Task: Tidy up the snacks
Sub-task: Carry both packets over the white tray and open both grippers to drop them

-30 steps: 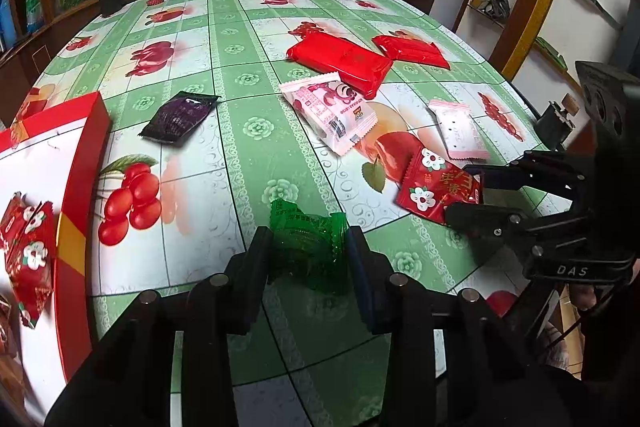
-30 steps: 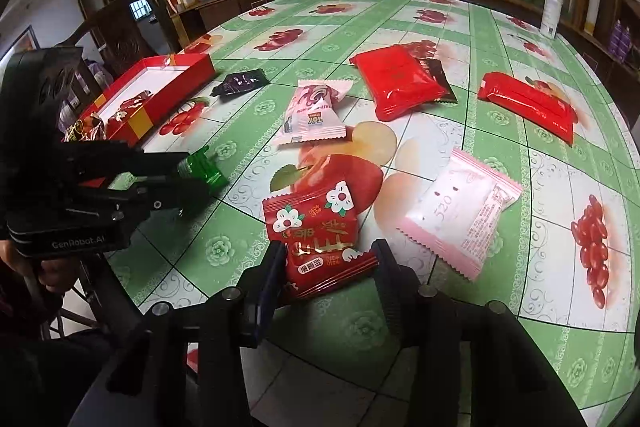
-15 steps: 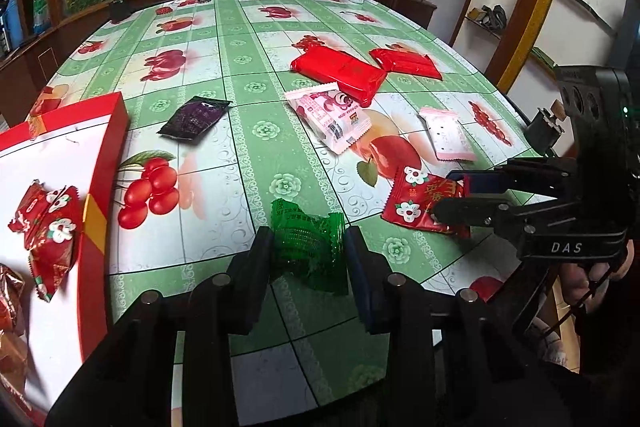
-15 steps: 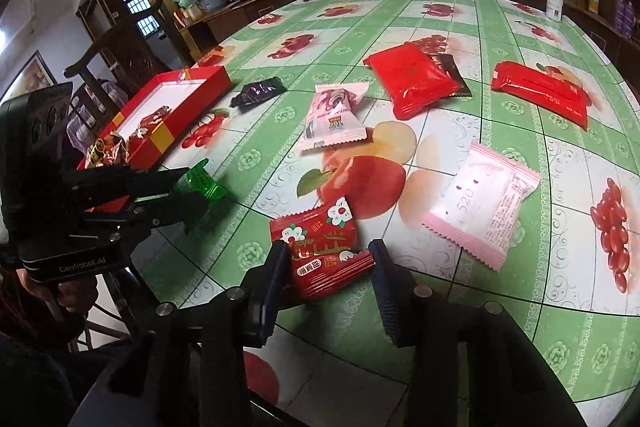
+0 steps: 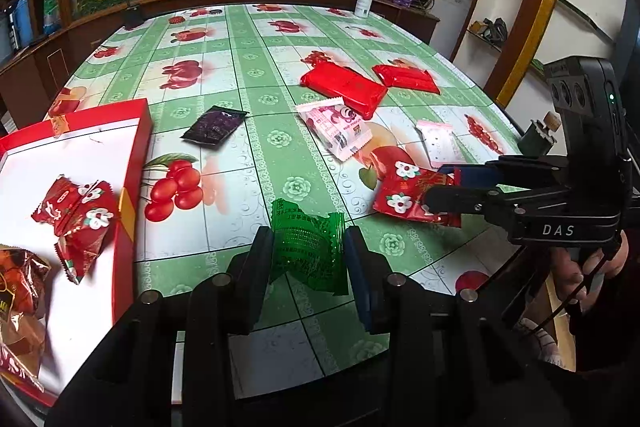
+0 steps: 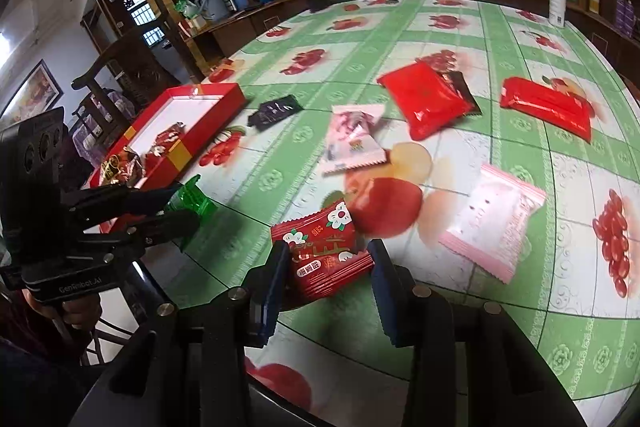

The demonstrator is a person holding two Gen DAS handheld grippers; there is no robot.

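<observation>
- Snacks lie scattered over the table [image 5: 280, 75], and each gripper has one between its fingers.
- Green packet [image 5: 308, 251] sits squeezed between the pads of the left gripper [image 5: 308, 259], whose jaws stand narrow and clamped on it; the packet is crumpled and held off the tabletop, near the table's front edge.
- In the right wrist view the same green packet [image 6: 190, 201] shows at the left gripper's [image 6: 176, 205] tips, just in front of the red box [image 6: 208, 119].
- Red flower packet [image 6: 324, 251] lies between the fingers of the right gripper [image 6: 328, 275]; the left pad touches its edge, while on the other side I cannot tell whether the pad touches it. The jaws are half closed around it.
- From the left wrist view, the right gripper [image 5: 440, 187] reaches in from the right, and the red flower packet [image 5: 404, 195] juts out of its tips, its far end low over the cloth.
- The red box [image 5: 136, 163] stands at the left with a like red flower packet [image 5: 76, 215] inside, plus a brown wrapper [image 5: 20, 291] at its near end.
- Well beyond both grippers: a black packet [image 5: 214, 125], a pink printed packet [image 5: 338, 127], a pale pink packet [image 5: 438, 143] and two big red packs [image 5: 344, 89] [image 5: 406, 79].
- A hand [image 5: 588, 267] grips the right gripper's handle.
</observation>
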